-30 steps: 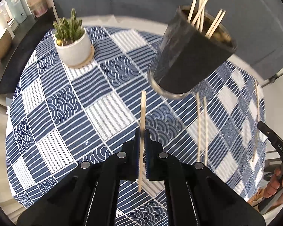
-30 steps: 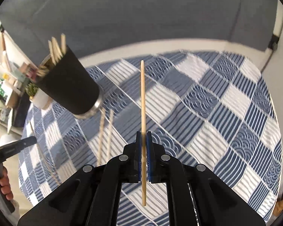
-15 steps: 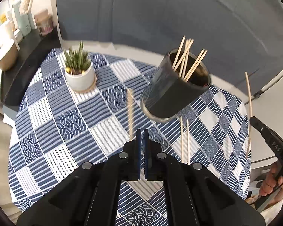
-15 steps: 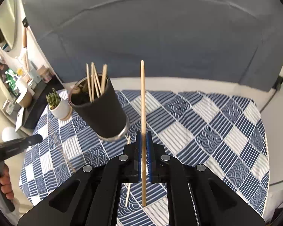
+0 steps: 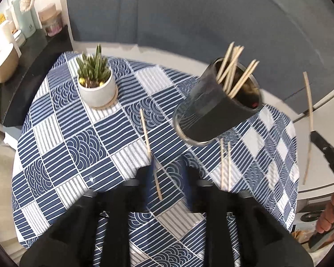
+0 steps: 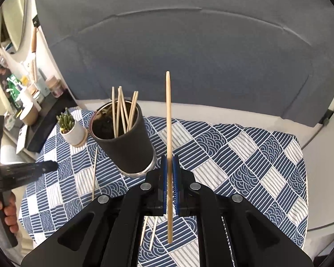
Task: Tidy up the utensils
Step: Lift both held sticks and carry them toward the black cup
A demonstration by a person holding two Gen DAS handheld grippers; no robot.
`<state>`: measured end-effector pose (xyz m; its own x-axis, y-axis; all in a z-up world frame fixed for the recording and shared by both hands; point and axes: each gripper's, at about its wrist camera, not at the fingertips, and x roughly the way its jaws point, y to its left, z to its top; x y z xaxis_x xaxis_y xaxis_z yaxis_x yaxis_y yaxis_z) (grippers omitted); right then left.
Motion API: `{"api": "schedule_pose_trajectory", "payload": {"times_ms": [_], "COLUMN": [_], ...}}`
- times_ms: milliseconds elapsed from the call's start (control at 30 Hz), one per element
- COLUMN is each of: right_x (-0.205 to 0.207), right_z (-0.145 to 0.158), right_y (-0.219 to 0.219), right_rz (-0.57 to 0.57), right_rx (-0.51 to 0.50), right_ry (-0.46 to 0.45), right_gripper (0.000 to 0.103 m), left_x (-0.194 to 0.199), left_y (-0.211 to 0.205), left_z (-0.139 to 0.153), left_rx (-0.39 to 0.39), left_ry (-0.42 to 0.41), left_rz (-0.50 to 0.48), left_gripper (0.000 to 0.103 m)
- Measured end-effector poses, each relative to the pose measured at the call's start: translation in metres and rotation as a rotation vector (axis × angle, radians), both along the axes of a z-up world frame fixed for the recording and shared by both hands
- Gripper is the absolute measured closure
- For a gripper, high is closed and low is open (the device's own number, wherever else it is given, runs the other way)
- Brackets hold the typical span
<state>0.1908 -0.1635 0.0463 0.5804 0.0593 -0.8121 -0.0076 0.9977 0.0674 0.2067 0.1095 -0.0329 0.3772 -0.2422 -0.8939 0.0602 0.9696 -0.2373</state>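
A black cup (image 5: 218, 111) with several wooden chopsticks in it stands on the blue patterned tablecloth (image 5: 73, 138); it also shows in the right wrist view (image 6: 127, 142). My left gripper (image 5: 169, 178) is open, and a chopstick (image 5: 150, 153) lies loose by its left finger. Two more chopsticks (image 5: 225, 164) lie on the cloth below the cup. My right gripper (image 6: 171, 171) is shut on an upright chopstick (image 6: 168, 133), held right of the cup and above the table. That chopstick shows at the right in the left wrist view (image 5: 308, 129).
A small potted succulent (image 5: 95, 84) in a white pot stands at the table's far left. A dark shelf with jars and cups (image 5: 9, 51) runs along the left. A grey sofa back (image 6: 189, 55) stands behind the table.
My left gripper has opened and let go of its chopstick, which now lies tilted on the cloth. Both grippers have risen and pulled back; the right one still holds its chopstick.
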Motion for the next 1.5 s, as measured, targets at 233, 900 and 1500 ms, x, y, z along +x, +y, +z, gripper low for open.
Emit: {"api": "schedule_pose_trajectory", "payload": {"times_ms": [233,900,1500], "right_x": [0.01,0.002,-0.003], "right_z": [-0.016,-0.057,-0.047], "right_y": [-0.004,-0.026,-0.02], "right_rz": [-0.021,-0.06,-0.049], "right_rx": [-0.038,0.01,0.058], "right_ry": [0.052,0.167,0.124], "right_gripper": [0.098,0.098,0.098], "left_x": [0.025,0.06,0.023], "left_y": [-0.005,-0.028,0.02], "left_z": [-0.056,-0.131,-0.123], "left_rx": [0.062,0.251,0.105], "left_ry": [0.106,0.24,0.223], "left_rz": [0.01,0.055,0.106], "left_gripper": [0.065,0.069,0.098]}}
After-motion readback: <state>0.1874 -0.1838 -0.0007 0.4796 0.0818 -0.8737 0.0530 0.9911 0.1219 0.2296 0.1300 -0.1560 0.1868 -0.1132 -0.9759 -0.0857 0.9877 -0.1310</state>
